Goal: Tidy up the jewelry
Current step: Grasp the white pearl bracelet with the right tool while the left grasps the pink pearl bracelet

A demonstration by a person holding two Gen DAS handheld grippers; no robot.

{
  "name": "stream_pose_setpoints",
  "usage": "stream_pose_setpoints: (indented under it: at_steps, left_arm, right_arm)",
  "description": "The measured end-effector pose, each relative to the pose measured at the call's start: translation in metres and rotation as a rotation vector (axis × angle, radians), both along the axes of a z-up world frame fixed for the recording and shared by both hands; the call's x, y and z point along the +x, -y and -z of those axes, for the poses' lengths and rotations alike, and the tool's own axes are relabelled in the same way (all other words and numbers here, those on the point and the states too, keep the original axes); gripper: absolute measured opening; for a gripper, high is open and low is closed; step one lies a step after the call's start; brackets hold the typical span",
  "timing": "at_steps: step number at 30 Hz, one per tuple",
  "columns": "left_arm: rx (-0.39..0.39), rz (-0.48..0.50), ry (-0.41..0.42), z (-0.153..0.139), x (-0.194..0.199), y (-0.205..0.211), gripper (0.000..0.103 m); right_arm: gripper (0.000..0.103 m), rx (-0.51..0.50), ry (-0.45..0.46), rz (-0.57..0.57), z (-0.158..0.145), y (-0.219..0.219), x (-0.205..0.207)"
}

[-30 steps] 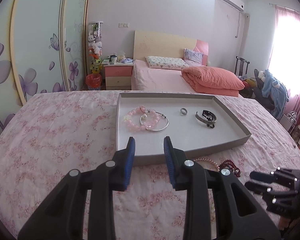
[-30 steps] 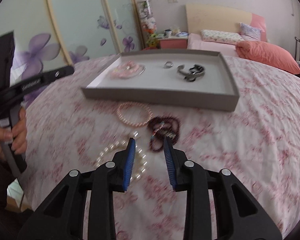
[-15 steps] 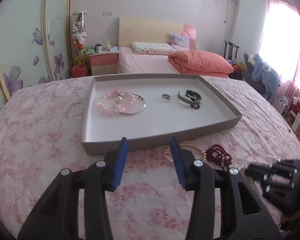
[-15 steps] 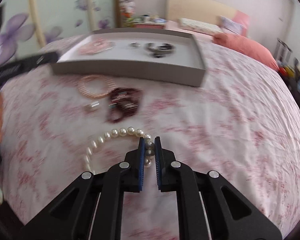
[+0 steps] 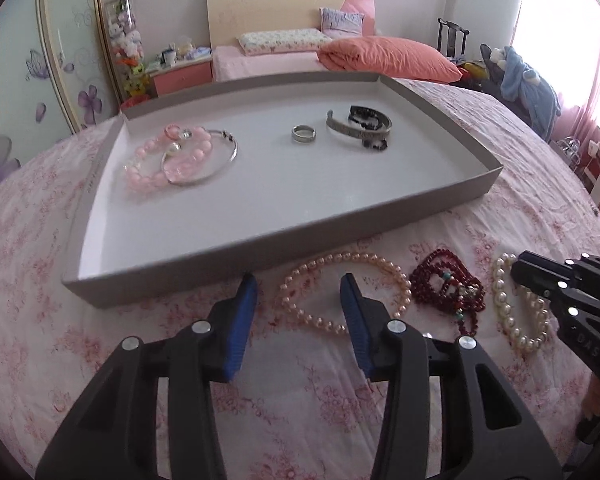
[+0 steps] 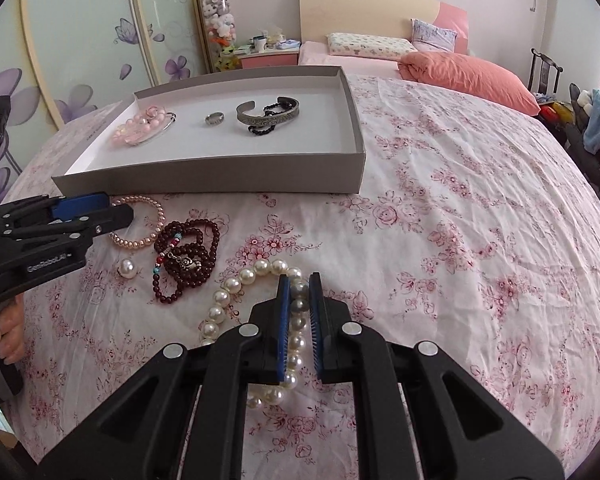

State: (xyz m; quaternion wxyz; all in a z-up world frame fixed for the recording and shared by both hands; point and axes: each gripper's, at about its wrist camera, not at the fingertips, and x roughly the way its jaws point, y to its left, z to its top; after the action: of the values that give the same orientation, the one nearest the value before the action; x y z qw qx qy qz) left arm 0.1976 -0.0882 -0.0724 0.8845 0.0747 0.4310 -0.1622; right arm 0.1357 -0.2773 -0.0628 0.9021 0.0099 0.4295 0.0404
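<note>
A grey tray (image 5: 284, 224) (image 6: 220, 178) on the floral bedspread holds a pink bead bracelet (image 5: 152, 168), a silver bangle (image 5: 220, 164), a ring (image 5: 303, 134) and a metal cuff (image 5: 360, 130). In front of it lie a pink pearl bracelet (image 5: 380, 264) (image 6: 140, 240), a dark red bead string (image 5: 448, 284) (image 6: 188, 252) and a white pearl bracelet (image 5: 504, 300) (image 6: 228, 292). My right gripper (image 6: 299, 280) is shut on the white pearl bracelet, which rests on the bedspread. My left gripper (image 5: 299, 284) is open over the pink pearl bracelet.
A loose white pearl (image 6: 126, 268) lies by the dark beads. Behind the tray are a pink bed with an orange quilt (image 5: 384, 58), a nightstand (image 5: 180, 74) and flowered wardrobe doors (image 5: 60, 60). Bedspread stretches to the right (image 6: 480, 240).
My right gripper closed on the white pearl bracelet after moving onto it. My left gripper moved right and down toward the pink pearl bracelet and stayed open.
</note>
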Motion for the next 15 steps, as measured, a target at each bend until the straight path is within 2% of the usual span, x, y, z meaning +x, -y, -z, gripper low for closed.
stream_pose_setpoints:
  at_steps: [4,11,15]
  left_arm:
    - [0.024,0.013,-0.002,0.0,0.0,0.004,0.029]
    - [0.045,0.022,0.001,0.0,-0.001,0.009,0.029]
    - [0.084,0.023,0.016,0.0,-0.003,0.012,0.007]
  right_arm:
    - [0.011,-0.002,0.002,-0.004,0.0,-0.001,-0.003]
    - [0.011,0.005,-0.004,0.001,0.0,-0.001,-0.004]
    - [0.011,0.008,-0.01,0.006,-0.001,0.0,-0.005]
